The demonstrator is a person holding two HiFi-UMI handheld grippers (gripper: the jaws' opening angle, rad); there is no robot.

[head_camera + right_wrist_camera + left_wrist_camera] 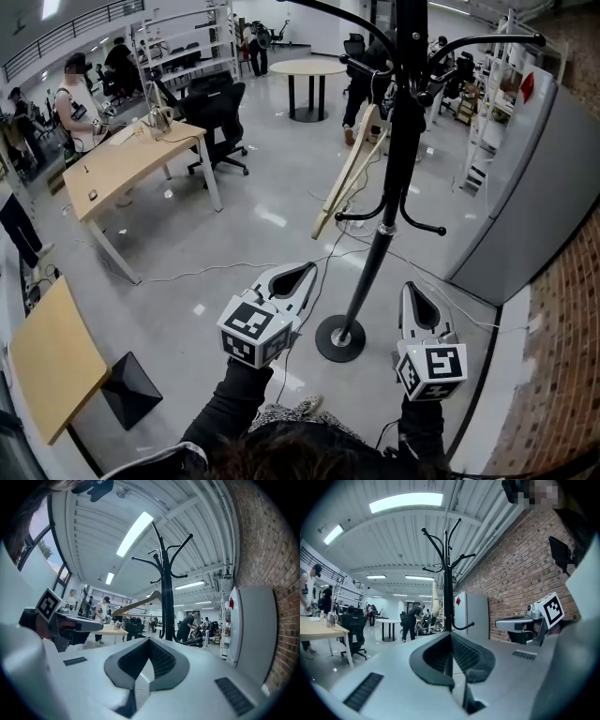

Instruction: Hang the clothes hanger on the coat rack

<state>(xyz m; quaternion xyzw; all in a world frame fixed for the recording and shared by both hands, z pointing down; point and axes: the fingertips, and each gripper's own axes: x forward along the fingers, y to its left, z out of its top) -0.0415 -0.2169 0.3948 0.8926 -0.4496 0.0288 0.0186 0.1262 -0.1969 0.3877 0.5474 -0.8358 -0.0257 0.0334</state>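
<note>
1. Reference: the tall black metal coat rack [405, 141] stands upright on its round base on the grey floor.
2. The pale wooden clothes hanger [347, 178] hangs from one of the rack's upper arms, just left of the pole in the head view. It is well above the base. Nothing but the rack touches it, so the arm appears to carry its whole weight. Where the hook sits on the arm is too small to confirm.
3. The left gripper [307, 270] is low, near the base and to its left, and points level toward the rack. Its fingers are pressed together with nothing between them.
4. The right gripper [410, 286] is low, just right of the base. Its fingers are likewise pressed together and hold nothing.
5. Judgement: both grippers are empty and well apart from the hanger, so the hanging appears complete. Holding them low and short of the pole likely avoids knocking the hanger off its arm.
</note>
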